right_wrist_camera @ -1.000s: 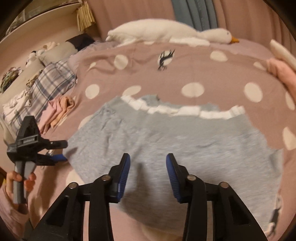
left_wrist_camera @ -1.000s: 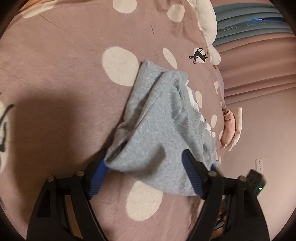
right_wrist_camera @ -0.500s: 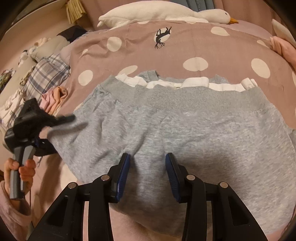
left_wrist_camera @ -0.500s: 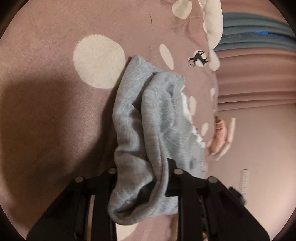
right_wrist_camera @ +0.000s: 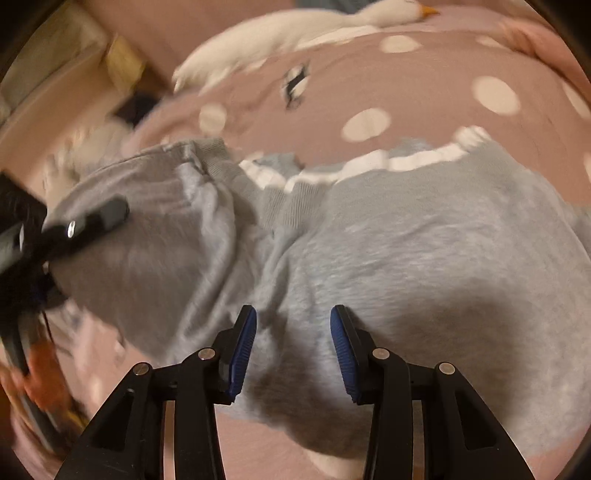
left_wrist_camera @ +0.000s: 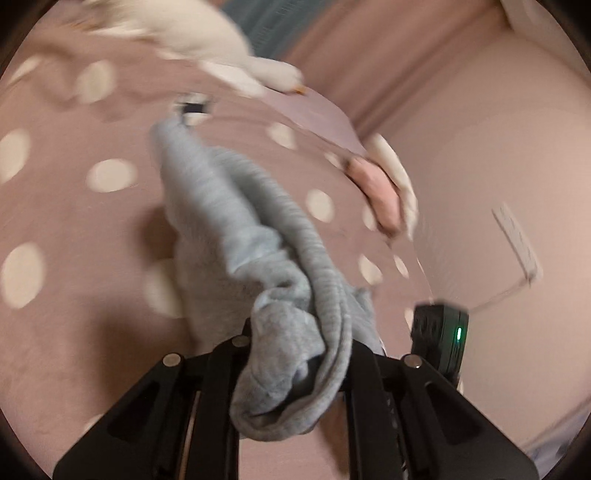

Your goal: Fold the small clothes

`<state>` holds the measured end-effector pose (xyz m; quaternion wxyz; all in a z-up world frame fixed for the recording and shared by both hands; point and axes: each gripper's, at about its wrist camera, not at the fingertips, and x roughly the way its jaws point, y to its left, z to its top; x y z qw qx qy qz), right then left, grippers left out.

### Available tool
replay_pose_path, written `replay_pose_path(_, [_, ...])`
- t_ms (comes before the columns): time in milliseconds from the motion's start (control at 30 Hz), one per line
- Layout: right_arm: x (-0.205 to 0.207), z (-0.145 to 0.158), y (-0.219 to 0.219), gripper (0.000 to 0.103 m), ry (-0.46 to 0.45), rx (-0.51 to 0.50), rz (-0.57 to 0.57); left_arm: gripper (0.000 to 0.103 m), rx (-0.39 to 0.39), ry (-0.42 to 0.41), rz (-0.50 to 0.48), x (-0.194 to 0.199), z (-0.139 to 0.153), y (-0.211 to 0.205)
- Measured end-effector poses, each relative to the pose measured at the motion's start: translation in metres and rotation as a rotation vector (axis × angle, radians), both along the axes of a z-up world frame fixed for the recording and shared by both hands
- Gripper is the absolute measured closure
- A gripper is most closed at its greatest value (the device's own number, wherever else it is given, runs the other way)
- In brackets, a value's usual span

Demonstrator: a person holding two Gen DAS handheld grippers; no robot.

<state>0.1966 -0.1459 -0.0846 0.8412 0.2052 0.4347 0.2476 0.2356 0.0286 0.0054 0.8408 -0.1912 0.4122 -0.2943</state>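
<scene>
A small grey fleece garment [right_wrist_camera: 388, 251] with a white frilled edge lies on the pink dotted bedspread [right_wrist_camera: 424, 92]. My left gripper [left_wrist_camera: 299, 354] is shut on its bunched left edge [left_wrist_camera: 288, 332] and holds that side lifted and folded over toward the middle. In the right wrist view the left gripper [right_wrist_camera: 74, 229] shows at the left with the lifted flap. My right gripper [right_wrist_camera: 291, 343] is open and empty, low over the garment's near edge.
A white goose plush [right_wrist_camera: 295, 33] lies at the far side of the bed. Folded pink clothes [left_wrist_camera: 376, 192] sit near the bed's right edge. Other clothes lie blurred at the left of the right wrist view. A pink wall is to the right.
My left gripper closed on the garment's left edge, lifted it and carried it across toward the right. The right gripper stayed open over the near edge.
</scene>
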Motion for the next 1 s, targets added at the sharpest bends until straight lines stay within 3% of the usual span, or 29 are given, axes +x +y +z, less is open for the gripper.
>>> replay_pose_path(133, [-0.001,-0.003,-0.055,0.051,0.032,0.226,-0.101,0.091,0.071,-0.001,-0.087,0.000,-0.010,-0.050])
replay_pose_path(267, [0.000,-0.023,-0.099,0.046,0.092,0.394,-0.189,0.090,0.185,0.046,-0.124,0.003,-0.045,-0.083])
replay_pose_path(367, [0.004,-0.041,-0.114,0.038,0.152,0.544,-0.195,0.079,0.228,0.110,-0.142,0.006,-0.073,-0.094])
replay_pose_path(400, [0.006,-0.045,-0.112,0.037,0.172,0.555,-0.188,0.067,0.225,0.131,-0.153,0.006,-0.079,-0.096])
replay_pose_path(433, [0.009,-0.046,-0.109,0.037,0.186,0.541,-0.179,0.055,0.222,0.144,-0.158,0.008,-0.082,-0.096])
replay_pose_path(500, [0.012,-0.044,-0.099,0.032,0.201,0.497,-0.155,0.044,0.205,0.150,-0.172,0.005,-0.083,-0.094])
replay_pose_path(733, [0.031,-0.043,-0.072,0.030,0.255,0.380,-0.101,0.036,0.185,0.111,-0.184,-0.025,-0.066,-0.074])
replay_pose_path(833, [0.033,-0.041,-0.069,0.030,0.255,0.364,-0.088,0.031,0.151,0.099,-0.146,-0.045,-0.064,-0.051])
replay_pose_path(933, [0.032,-0.039,-0.071,0.031,0.235,0.328,-0.084,0.031,0.178,0.091,-0.077,-0.060,-0.064,-0.029])
replay_pose_path(1000, [0.034,-0.036,-0.066,0.043,0.217,0.284,-0.093,0.031,0.220,0.091,-0.021,-0.069,-0.066,-0.014])
